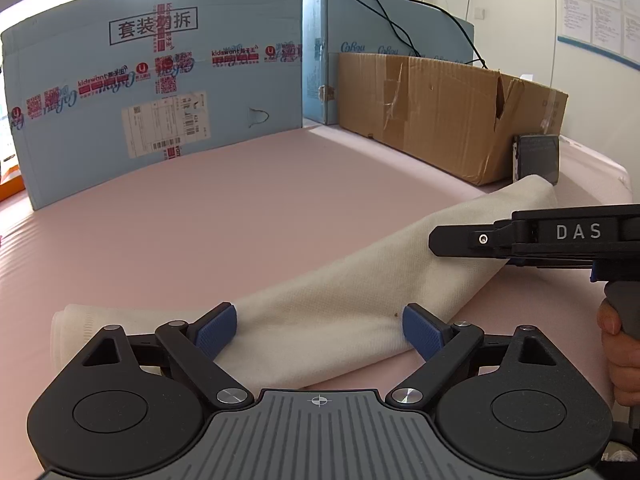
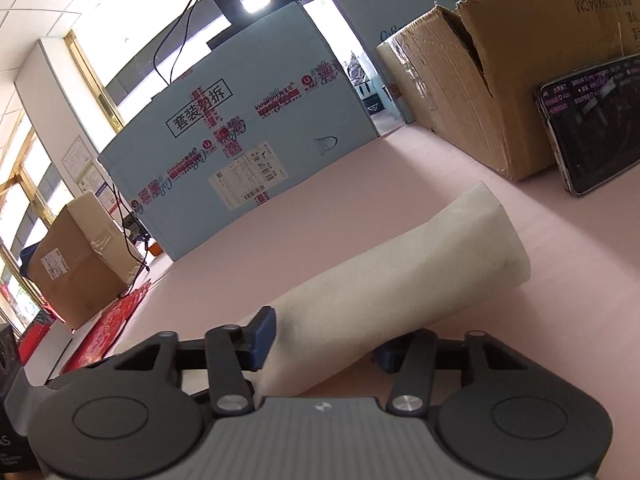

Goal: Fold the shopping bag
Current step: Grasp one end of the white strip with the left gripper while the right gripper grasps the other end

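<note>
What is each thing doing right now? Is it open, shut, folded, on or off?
shopping bag: folded into a long strip, lying on the pink table
left gripper: open, fingers either side of the bag
right gripper: open, bag between its fingers
brown cardboard box: torn at its top edge
phone: screen on, leaning against the brown box

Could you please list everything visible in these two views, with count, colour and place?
Folded cream fabric shopping bag: one, cream, lying on the mat between both grippers.
Pink table mat: one, pink, covering the tabletop.
Large light blue printed cardboard boxes: two, light blue, standing at the back.
Brown torn cardboard box: one, brown, back right.
Black smartphone: one, black, screen lit, leaning on the brown box.
Second brown cardboard box: one, brown, far left, beyond the mat.
Black cables: several, black, above the boxes.
Left gripper: open, straddling the bag.
Right gripper: open, around the bag.
Hand: one, holding the right gripper's handle.
</note>
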{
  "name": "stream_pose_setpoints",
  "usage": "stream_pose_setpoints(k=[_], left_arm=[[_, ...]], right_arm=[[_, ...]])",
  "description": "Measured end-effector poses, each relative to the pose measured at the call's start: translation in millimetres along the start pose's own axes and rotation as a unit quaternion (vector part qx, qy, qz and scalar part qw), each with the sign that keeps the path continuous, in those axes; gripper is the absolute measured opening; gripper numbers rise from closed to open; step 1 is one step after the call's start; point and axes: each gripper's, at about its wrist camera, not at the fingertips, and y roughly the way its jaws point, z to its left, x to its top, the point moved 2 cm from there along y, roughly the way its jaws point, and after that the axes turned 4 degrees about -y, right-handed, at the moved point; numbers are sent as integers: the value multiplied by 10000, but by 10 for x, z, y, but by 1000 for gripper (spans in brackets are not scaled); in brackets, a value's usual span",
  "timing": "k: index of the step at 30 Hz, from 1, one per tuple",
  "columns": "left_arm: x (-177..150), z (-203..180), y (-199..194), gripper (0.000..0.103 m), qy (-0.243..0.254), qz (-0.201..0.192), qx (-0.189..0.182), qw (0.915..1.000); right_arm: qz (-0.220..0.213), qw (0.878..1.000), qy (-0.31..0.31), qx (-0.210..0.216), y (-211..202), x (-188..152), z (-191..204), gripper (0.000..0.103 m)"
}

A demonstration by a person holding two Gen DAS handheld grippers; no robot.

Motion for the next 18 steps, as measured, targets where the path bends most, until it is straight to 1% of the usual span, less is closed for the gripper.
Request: stream_pose_setpoints(k=[1, 6, 8, 9, 10, 11, 12, 13, 16, 18], left_arm=[[3, 2, -18, 92, -9, -47, 7, 10000], [20, 11, -110, 91, -56, -280, 44, 9996], [38, -1, -198, 88, -44, -505, 161, 9986], [47, -15, -240, 79, -13, -618, 230, 9978], [53, -39, -255, 60, 51, -672, 274, 9974], [60, -66, -258, 51, 125, -691, 305, 9971], [61, -101, -244, 38, 236, -673, 295, 9970], [55, -139, -204, 33, 361, -593, 231, 9973], [29, -201, -58, 33, 567, -261, 129, 9980], [24, -202, 12, 33, 587, -104, 97, 9982]], right_arm=[[-1, 10000, -18, -11, 1, 0, -7, 29], [-17, 9992, -379, -128, 6, -26, 47, 26], [-6, 9991, -404, -128, 7, -25, 48, 26], [3, 9990, -419, -131, 12, -23, 49, 25], [-2, 9990, -422, -133, 12, -21, 54, 25], [-8, 9990, -424, -134, 12, -19, 59, 25], [-13, 9990, -435, -130, 11, -19, 68, 25], [-22, 9990, -443, -111, 4, -16, 74, 25], [-136, 9986, -500, 62, -38, 7, 127, 21], [-301, 9968, -715, 195, -80, 28, 214, 19]])
